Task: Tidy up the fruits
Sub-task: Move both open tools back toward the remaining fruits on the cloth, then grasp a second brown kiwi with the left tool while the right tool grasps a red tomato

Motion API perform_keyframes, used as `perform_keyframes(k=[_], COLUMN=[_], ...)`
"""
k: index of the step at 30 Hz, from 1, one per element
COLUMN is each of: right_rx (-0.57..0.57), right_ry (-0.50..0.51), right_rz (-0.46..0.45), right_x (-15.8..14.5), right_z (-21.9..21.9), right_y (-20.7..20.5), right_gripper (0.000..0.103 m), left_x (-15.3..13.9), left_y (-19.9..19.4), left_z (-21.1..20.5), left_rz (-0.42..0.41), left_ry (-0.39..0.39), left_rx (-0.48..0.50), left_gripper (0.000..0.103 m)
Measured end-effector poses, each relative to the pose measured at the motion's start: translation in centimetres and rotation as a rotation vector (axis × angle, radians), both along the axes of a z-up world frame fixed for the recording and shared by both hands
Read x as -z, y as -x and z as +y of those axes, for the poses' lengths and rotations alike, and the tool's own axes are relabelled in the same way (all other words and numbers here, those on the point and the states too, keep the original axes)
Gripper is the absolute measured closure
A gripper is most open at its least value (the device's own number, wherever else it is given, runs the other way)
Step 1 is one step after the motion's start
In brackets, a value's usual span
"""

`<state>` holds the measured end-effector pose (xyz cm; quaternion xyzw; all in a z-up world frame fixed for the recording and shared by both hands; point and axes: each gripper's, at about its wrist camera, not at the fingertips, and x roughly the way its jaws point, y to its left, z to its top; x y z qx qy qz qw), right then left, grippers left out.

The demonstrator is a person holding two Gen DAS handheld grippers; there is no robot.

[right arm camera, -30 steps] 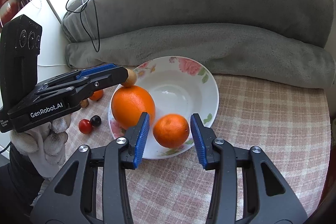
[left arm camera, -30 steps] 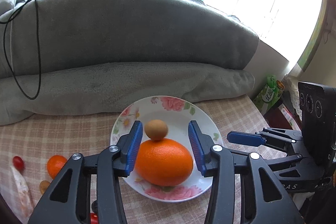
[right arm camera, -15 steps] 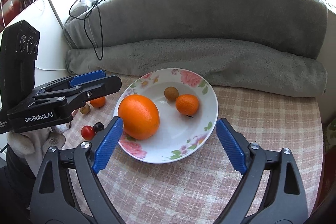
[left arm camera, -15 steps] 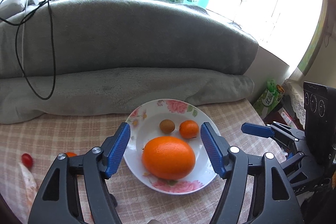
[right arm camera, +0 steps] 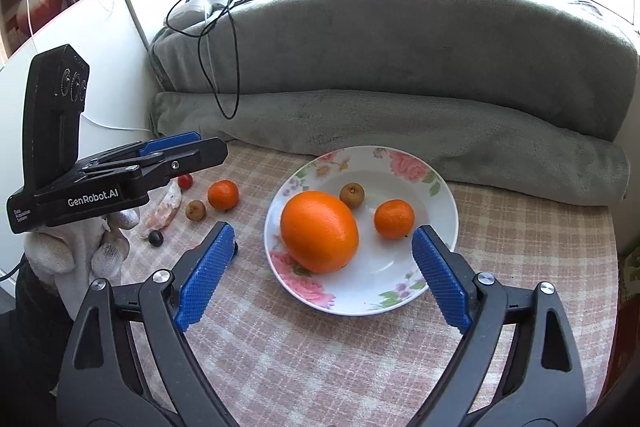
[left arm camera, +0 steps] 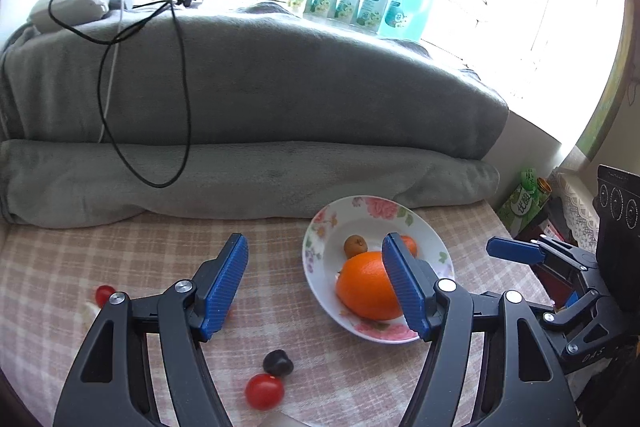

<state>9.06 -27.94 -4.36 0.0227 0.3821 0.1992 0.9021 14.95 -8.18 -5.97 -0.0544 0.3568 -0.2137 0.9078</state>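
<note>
Both grippers stand apart with nothing between their pads. Left gripper (left arm camera: 314,281) has its jaws parted above the checked cloth (left arm camera: 160,251), empty; they opened within the last second. Its right pad overlaps the bowl (left arm camera: 316,227) in the left wrist view, hiding part of the big orange (left arm camera: 362,289). Just past that pad sit a brown fruit (left arm camera: 355,245) and a sliver of a small orange (left arm camera: 410,245), all inside the bowl. Below the left pad, on the cloth, a dark fruit (left arm camera: 278,363) touches a red tomato (left arm camera: 264,391); another tomato (left arm camera: 105,294) lies off to the far left.

Right gripper (right arm camera: 324,267) is spread wider still, also empty and also just opened, its pads straddling the near part of the bowl (right arm camera: 446,195). Whether the pads touch the rim, I cannot tell. Between and beyond them lies the big orange (right arm camera: 319,231), left of centre; the brown fruit (right arm camera: 352,195) sits close behind it, the small orange (right arm camera: 394,219) to the right, apart from both.

Out left of the bowl on the cloth: another small orange (right arm camera: 223,195), a second brown fruit (right arm camera: 196,210), a dark fruit (right arm camera: 155,238), a tomato (right arm camera: 185,181). A gloved hand (right arm camera: 76,255) carries the left gripper (right arm camera: 208,151) there. Behind everything, a folded grey blanket (right arm camera: 400,67).
</note>
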Motion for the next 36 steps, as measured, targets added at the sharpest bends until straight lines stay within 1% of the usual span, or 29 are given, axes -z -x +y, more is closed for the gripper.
perform_keyframes(k=[7,12,20,23,27,28,29,33,35,36], right_rx=[-0.066,-0.118,-0.193,-0.216,-0.233,-0.24,-0.248,-0.245,-0.239,-0.234], right_ry=[0.022,0.042,0.052,0.034,0.041,0.04,0.036,0.032,0.02,0.015], right_rz=[-0.017,-0.009,0.049,0.08,0.114,0.126,0.14,0.198,0.227,0.24], right_x=[-0.7,-0.5,1.4,2.1,3.3,3.7,4.0,5.7,6.5,6.8], right_z=[3.0,5.2,8.6,9.6,11.0,11.4,11.7,12.8,13.0,13.1], right_y=[1.1,1.7,2.2,2.1,2.1,2.1,2.0,1.7,1.3,1.2], right_gripper=[0.01,0.01,0.01,0.01,0.011,0.014,0.019,0.029,0.04,0.042], left_x=[0.1,0.6,1.8,2.6,3.7,4.0,4.3,5.2,5.5,5.6], left_y=[0.4,0.8,1.4,1.5,1.6,1.6,1.5,1.3,1.3,1.3], left_z=[3.2,5.3,8.7,9.6,10.4,10.5,10.7,10.9,10.8,10.8], left_rz=[0.004,0.015,0.037,0.055,0.08,0.086,0.093,0.122,0.134,0.139], left_ry=[-0.01,-0.015,-0.035,-0.039,-0.04,-0.038,-0.035,-0.028,-0.028,-0.03], left_rx=[-0.047,-0.071,-0.122,-0.13,-0.131,-0.13,-0.129,-0.121,-0.11,-0.105], left_gripper=[0.033,0.033,0.033,0.034,0.034,0.034,0.037,0.045,0.051,0.052])
